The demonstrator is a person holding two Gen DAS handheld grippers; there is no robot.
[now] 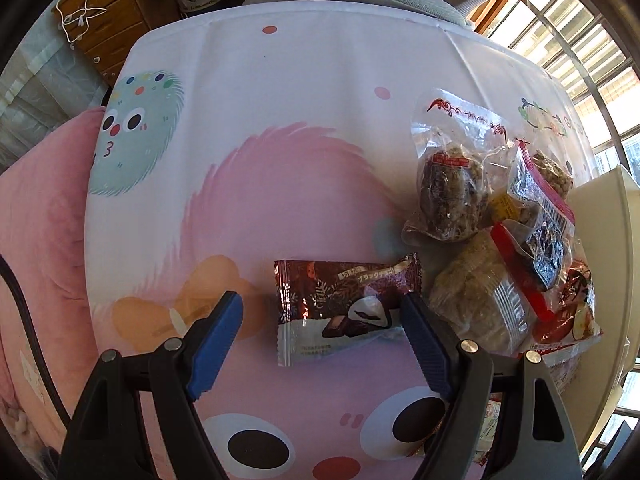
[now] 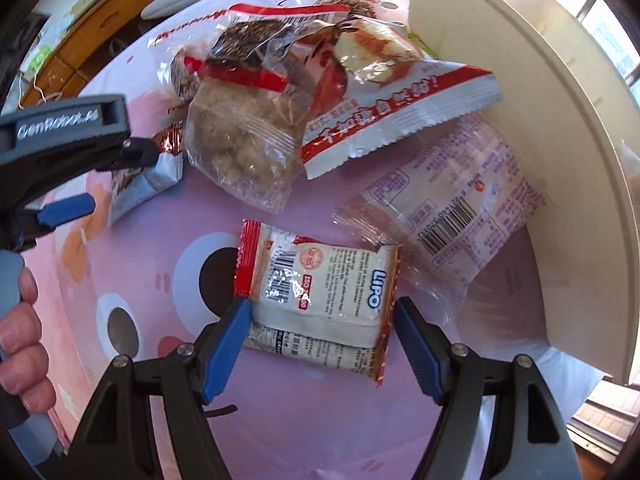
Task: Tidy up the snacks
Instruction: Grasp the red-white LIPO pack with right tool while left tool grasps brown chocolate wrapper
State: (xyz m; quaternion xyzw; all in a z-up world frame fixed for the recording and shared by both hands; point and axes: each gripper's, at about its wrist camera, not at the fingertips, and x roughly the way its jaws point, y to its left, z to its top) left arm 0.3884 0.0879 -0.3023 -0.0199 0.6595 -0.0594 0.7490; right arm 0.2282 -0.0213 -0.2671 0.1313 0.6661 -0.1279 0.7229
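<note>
Hovering over the desk (image 1: 304,64), draped in a pink cartoon-print cloth: both claws point straight down.

Left claw (image 1: 322,312) spread, blue pads either side of a brown foil chocolate-cake packet (image 1: 340,308) lying flat; right pad overlaps the packet's right end, left pad well clear. No pinch.

Right claw (image 2: 322,320) spread, around a white-and-red LIPO biscuit packet (image 2: 320,296); left pad at its edge, right pad apart from it.

Far of the LIPO packet: clear bag of pale puffed snacks (image 2: 240,148), red-and-white printed pouch (image 2: 384,108). Right: clear wrapper with purple print (image 2: 448,208), beside a white box wall (image 2: 520,92).
</note>
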